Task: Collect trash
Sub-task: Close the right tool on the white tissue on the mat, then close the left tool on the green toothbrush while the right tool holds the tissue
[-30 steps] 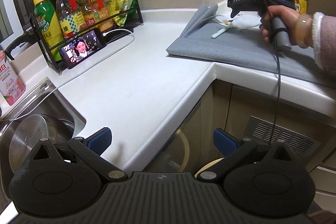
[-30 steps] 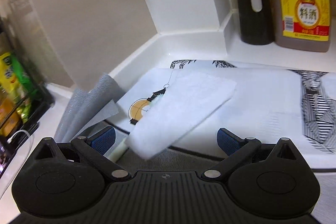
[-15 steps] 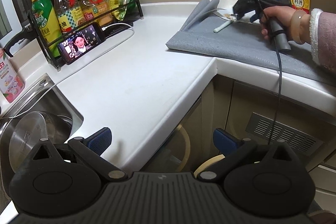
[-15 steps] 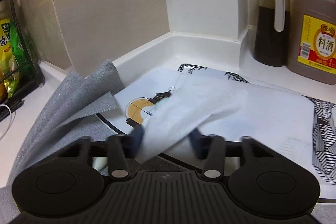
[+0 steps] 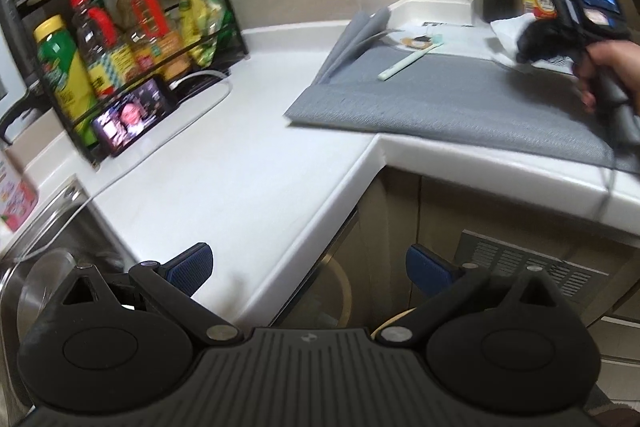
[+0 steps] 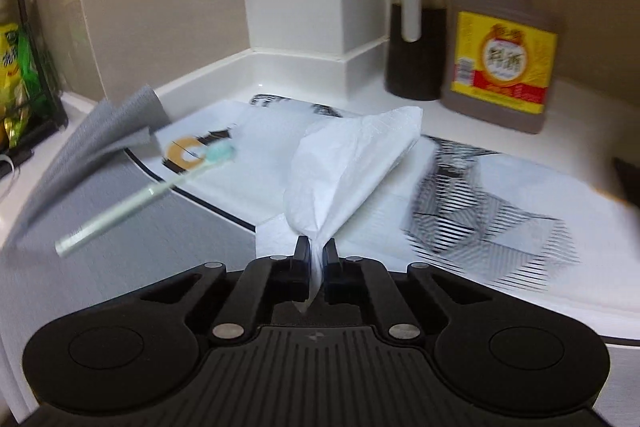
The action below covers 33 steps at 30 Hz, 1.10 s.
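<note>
White countertop (image 5: 248, 163) carries a grey mat (image 5: 440, 95), bottle rack (image 5: 120, 39) and phone (image 5: 134, 115)

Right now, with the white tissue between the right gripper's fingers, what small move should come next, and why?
Probably lift the right gripper a little, straight up. Its jaws have just closed and pinch the white tissue, but the tissue's far part seems to rest on the printed paper. A small lift would free it without dragging the paper or the pale green toothbrush beside it.

A wire rack (image 5: 132, 39) of bottles, a phone (image 5: 134, 115) leaning against it, a grey mat (image 5: 460, 99).
</note>
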Each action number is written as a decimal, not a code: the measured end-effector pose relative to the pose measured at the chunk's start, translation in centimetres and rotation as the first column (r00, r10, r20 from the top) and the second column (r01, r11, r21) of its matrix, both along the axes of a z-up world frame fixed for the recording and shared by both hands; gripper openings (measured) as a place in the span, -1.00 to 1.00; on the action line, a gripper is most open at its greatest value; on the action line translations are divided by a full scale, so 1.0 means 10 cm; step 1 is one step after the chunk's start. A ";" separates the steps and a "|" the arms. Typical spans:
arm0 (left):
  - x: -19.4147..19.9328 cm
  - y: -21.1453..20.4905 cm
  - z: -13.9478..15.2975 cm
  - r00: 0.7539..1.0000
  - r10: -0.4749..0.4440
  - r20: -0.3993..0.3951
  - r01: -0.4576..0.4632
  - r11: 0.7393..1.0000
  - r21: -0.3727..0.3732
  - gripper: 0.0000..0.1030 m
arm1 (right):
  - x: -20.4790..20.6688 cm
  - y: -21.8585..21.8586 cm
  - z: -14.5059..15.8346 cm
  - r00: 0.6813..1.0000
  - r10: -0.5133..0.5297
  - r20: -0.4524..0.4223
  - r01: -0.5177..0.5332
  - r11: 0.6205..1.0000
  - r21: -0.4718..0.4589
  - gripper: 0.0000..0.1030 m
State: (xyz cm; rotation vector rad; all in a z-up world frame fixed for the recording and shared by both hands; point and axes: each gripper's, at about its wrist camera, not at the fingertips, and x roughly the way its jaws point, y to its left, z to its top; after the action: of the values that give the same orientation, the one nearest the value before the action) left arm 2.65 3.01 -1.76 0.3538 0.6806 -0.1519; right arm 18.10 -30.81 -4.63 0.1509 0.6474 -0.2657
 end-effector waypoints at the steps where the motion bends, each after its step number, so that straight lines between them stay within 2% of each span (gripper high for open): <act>1: 0.03 -0.05 0.02 1.000 -0.015 0.007 0.015 1.000 0.001 1.00 | -0.09 -0.02 0.00 1.000 0.005 -0.001 -0.005 1.000 -0.029 -0.87; 4: 0.15 -0.24 0.06 0.997 -0.064 0.040 0.064 0.998 0.004 1.00 | -0.23 -0.05 -0.01 1.000 0.018 -0.008 -0.018 0.996 -0.090 -0.85; 7: 0.37 -0.46 0.08 0.990 -0.118 0.075 0.119 0.993 -0.008 1.00 | -0.20 -0.07 -0.05 1.000 0.015 -0.012 -0.016 0.997 -0.074 -0.76; 8: 0.47 -0.53 0.08 0.988 -0.134 0.080 0.135 0.991 -0.007 1.00 | -0.17 -0.08 -0.07 1.000 0.014 -0.017 -0.015 0.998 -0.064 -0.56; 9: 0.57 -0.60 0.08 0.985 -0.151 0.087 0.152 0.988 -0.005 1.00 | -0.15 -0.08 -0.08 1.000 0.013 -0.010 -0.014 0.998 -0.054 -0.25; 10: 0.68 -0.67 0.09 0.982 -0.165 0.096 0.166 0.986 -0.007 1.00 | -0.12 -0.08 -0.09 1.000 0.012 -0.003 -0.012 0.999 -0.045 -0.03; 11: 0.80 -0.74 0.10 0.979 -0.177 0.102 0.179 0.984 -0.010 0.99 | -0.10 -0.09 -0.09 1.000 0.009 0.001 -0.009 0.999 -0.035 0.41; 12: 0.91 -0.81 0.11 0.976 -0.187 0.110 0.190 0.982 -0.012 0.99 | -0.08 -0.09 -0.09 1.000 0.005 0.012 -0.004 1.000 -0.025 0.56; 14: 1.10 -0.99 0.12 0.969 -0.209 0.134 0.212 0.977 -0.009 0.99 | -0.04 -0.12 -0.10 0.999 0.001 0.040 0.000 1.000 -0.011 0.60; 18: 1.47 -1.40 0.03 0.958 -0.250 0.138 0.248 0.968 0.030 0.99 | 0.02 -0.22 -0.15 0.999 0.002 0.032 -0.003 0.999 0.041 0.79; 22: 1.83 -1.74 -0.10 0.952 -0.298 0.070 0.298 0.955 0.005 0.99 | 0.02 -0.26 -0.16 0.999 -0.018 0.032 0.017 0.999 0.040 0.88; 25: 2.07 -1.88 -0.18 0.939 -0.343 0.040 0.343 0.939 -0.004 0.99 | 0.05 -0.28 -0.18 1.000 0.000 0.023 -0.002 0.998 0.060 1.00; 28: 2.27 -1.97 -0.26 0.934 -0.358 0.016 0.358 0.933 -0.019 0.99 | 0.08 -0.25 -0.19 1.000 0.002 0.006 -0.002 0.999 0.041 1.00; 31: 2.44 -2.02 -0.39 0.928 -0.372 -0.024 0.372 0.928 -0.004 1.00 | 0.12 -0.20 -0.20 1.000 0.008 -0.020 -0.008 1.000 0.004 1.00; 33: 2.49 -1.98 -0.44 0.929 -0.370 -0.011 0.370 0.929 -0.030 1.00 | 0.15 -0.17 -0.20 0.999 0.014 -0.033 -0.014 1.000 -0.014 1.00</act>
State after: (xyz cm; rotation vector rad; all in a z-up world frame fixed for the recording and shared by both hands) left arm 27.53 -16.78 -6.15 0.4529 0.6222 -0.5245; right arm 19.57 -32.51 -6.66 0.1284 0.6785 -0.2595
